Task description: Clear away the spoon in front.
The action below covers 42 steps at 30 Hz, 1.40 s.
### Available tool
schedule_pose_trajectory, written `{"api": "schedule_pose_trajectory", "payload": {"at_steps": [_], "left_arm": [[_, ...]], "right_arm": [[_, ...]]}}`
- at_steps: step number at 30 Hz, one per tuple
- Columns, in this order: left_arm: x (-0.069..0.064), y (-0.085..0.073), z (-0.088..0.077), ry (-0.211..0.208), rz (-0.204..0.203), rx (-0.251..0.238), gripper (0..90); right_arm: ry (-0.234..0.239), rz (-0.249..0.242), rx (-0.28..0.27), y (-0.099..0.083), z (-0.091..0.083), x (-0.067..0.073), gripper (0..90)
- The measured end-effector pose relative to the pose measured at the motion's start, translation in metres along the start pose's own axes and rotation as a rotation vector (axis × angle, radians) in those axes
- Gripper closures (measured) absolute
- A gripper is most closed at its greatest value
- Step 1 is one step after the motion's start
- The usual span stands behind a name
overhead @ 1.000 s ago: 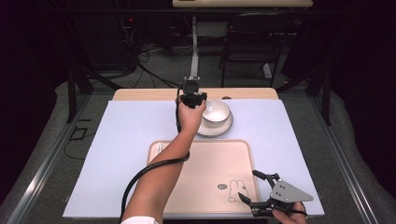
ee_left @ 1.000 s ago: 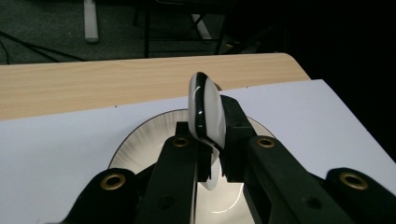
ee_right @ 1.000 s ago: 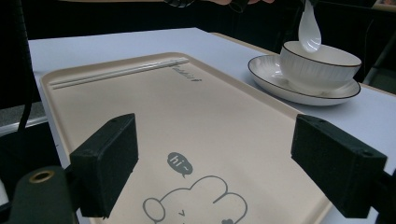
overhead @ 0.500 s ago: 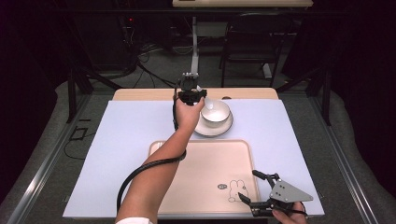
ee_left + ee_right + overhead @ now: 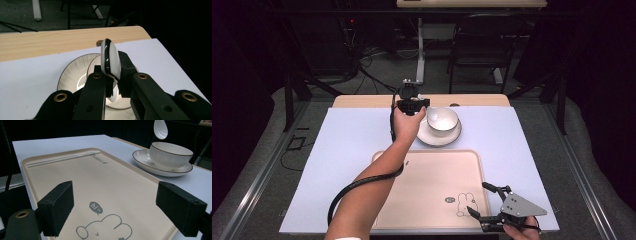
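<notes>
My left gripper (image 5: 413,106) (image 5: 113,72) is shut on a white spoon with a black rim (image 5: 110,58), which stands on edge between its jaws. The spoon (image 5: 160,128) hangs above a white ribbed bowl (image 5: 443,120) (image 5: 171,153). That bowl sits on a matching saucer (image 5: 439,138) (image 5: 160,171) at the back of the mat. My right gripper (image 5: 478,198) (image 5: 122,205) stands open and holds nothing. It is low over the front right corner of a beige tray (image 5: 432,175) (image 5: 100,177) printed with a cartoon rabbit.
A pale lilac mat (image 5: 347,145) covers the table, and a strip of bare wood (image 5: 367,101) (image 5: 50,42) runs along the far edge. The left forearm and its black cable (image 5: 362,182) cross the tray's left side. Dark floor, cables and table legs lie beyond.
The left hand has drifted slightly to the left and up beside the bowl, still gripping the spoon. The right gripper has stayed where it was.
</notes>
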<state>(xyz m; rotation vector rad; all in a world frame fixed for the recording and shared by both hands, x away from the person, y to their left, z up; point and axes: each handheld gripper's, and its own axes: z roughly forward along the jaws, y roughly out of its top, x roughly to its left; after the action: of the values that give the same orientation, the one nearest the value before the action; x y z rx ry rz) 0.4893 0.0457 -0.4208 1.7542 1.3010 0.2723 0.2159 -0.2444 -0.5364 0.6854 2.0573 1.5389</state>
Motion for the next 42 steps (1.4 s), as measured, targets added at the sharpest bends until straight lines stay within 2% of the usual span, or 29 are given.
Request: {"api": "schedule_pose_trajectory", "payload": {"at_steps": [9, 12, 22, 26, 29, 32, 38, 42], "left_arm": [[0.015, -0.012, -0.025, -0.024, 0.006, 0.011, 85.4], [0.025, -0.023, -0.041, -0.053, 0.006, 0.027, 85.4], [0.038, -0.053, -0.082, -0.085, 0.065, 0.044, 85.3], [0.045, -0.068, -0.097, -0.102, 0.054, 0.038, 85.3], [0.049, -0.074, -0.102, -0.103, 0.052, 0.040, 85.3], [0.057, -0.089, -0.114, -0.111, 0.034, 0.046, 85.3], [0.065, -0.109, -0.125, -0.114, 0.037, 0.081, 85.3], [0.065, -0.120, -0.129, -0.116, 0.035, 0.086, 85.3]], "right_arm": [[-0.001, -0.004, 0.000, 0.000, 0.000, 0.000, 14.5], [-0.003, -0.006, 0.002, 0.000, 0.000, 0.000, 14.5], [-0.004, -0.016, 0.010, 0.000, 0.001, 0.001, 14.5], [-0.004, -0.016, 0.011, 0.000, 0.002, 0.002, 14.5], [-0.003, -0.014, 0.014, 0.000, 0.002, 0.002, 14.5], [-0.003, -0.015, 0.015, 0.000, 0.002, 0.002, 14.5], [-0.006, -0.016, 0.016, 0.000, 0.003, 0.002, 14.5], [-0.004, -0.020, 0.018, 0.000, 0.003, 0.002, 14.5]]}}
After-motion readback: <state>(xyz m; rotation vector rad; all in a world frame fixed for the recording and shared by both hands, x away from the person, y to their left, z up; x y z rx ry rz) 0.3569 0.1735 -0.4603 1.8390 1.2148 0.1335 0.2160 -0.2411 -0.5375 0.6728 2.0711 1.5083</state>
